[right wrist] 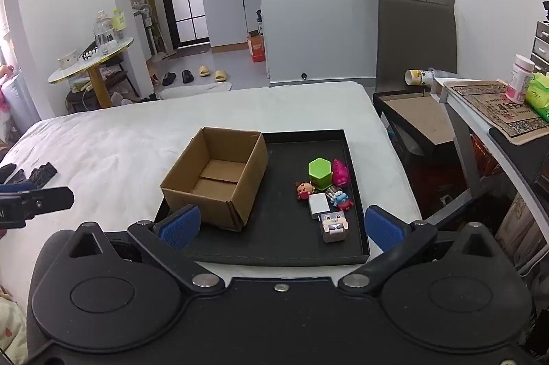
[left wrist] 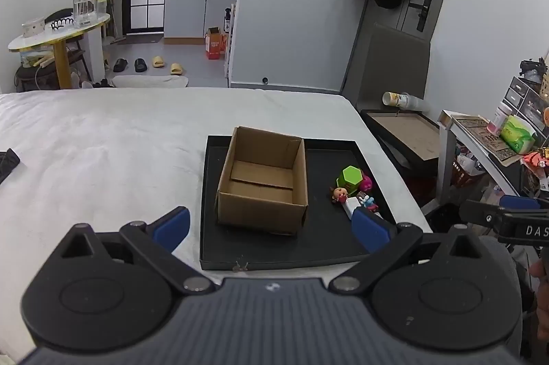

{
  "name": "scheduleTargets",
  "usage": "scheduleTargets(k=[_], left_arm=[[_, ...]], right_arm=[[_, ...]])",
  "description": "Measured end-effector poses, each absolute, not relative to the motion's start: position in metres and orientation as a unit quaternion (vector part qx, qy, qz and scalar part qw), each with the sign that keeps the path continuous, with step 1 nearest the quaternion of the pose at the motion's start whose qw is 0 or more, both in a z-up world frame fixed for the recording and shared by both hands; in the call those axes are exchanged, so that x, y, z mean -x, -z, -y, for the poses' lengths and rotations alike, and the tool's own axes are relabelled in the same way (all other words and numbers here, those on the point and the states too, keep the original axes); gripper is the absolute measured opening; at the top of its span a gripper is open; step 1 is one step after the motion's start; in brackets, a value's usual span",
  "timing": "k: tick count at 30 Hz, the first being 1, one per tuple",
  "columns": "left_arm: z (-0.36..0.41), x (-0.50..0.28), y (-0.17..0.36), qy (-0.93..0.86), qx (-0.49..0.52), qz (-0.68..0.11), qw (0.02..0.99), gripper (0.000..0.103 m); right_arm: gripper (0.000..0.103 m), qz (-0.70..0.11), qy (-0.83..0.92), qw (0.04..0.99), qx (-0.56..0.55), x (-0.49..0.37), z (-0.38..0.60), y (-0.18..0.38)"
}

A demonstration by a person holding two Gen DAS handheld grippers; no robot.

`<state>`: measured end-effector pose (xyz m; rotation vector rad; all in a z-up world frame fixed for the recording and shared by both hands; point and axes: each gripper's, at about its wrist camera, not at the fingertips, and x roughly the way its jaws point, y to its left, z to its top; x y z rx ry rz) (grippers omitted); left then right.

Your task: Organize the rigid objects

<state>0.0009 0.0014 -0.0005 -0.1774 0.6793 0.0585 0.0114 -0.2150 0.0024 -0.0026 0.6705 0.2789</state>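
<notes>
a bed (right wrist: 144,131) with a white, slightly wrinkled sheet is filling the middle of both views. a shallow black tray (right wrist: 357,203) is lying flat on it, near the bed's right edge. the tray is carrying an open cardboard box (right wrist: 219,179) on its left half and a tight cluster of small toys (right wrist: 326,193) on its right half, with box and toys standing apart. further left on the sheet, well apart from the tray, some dark crumpled items (right wrist: 37,174) are lying near the bed's left edge; what they are is not showing clearly.
</notes>
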Motion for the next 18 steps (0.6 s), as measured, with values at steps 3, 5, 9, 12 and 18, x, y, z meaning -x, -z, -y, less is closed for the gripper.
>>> scheduleTargets(k=[3,5,9,12,18], left_arm=[[-0.0007,-0.0003,0.0016,-0.025,0.085,-0.333,0.939,0.1],[0.0002,-0.0001,0.0014,-0.026,0.084,-0.332,0.939,0.1],[0.0016,-0.0018,0.0022,-0.024,0.082,-0.329,0.94,0.1],[0.0033,-0.0008,0.002,-0.023,0.083,-0.328,0.941,0.1],[0.0021,-0.0007,-0.0015,-0.022,0.088,-0.328,0.94,0.1]], right_arm=[[0.103,-0.326,-0.134,0.936,-0.001,-0.0085,0.2149,-0.0024],[0.103,-0.336,-0.135,0.932,-0.011,-0.0112,0.217,-0.0029],[0.103,-0.336,-0.136,0.932,-0.014,-0.0102,0.2169,-0.003],[0.103,-0.332,-0.139,0.933,-0.018,-0.007,0.2149,-0.003],[0.103,-0.33,-0.139,0.934,-0.014,-0.0083,0.2166,-0.0073]])
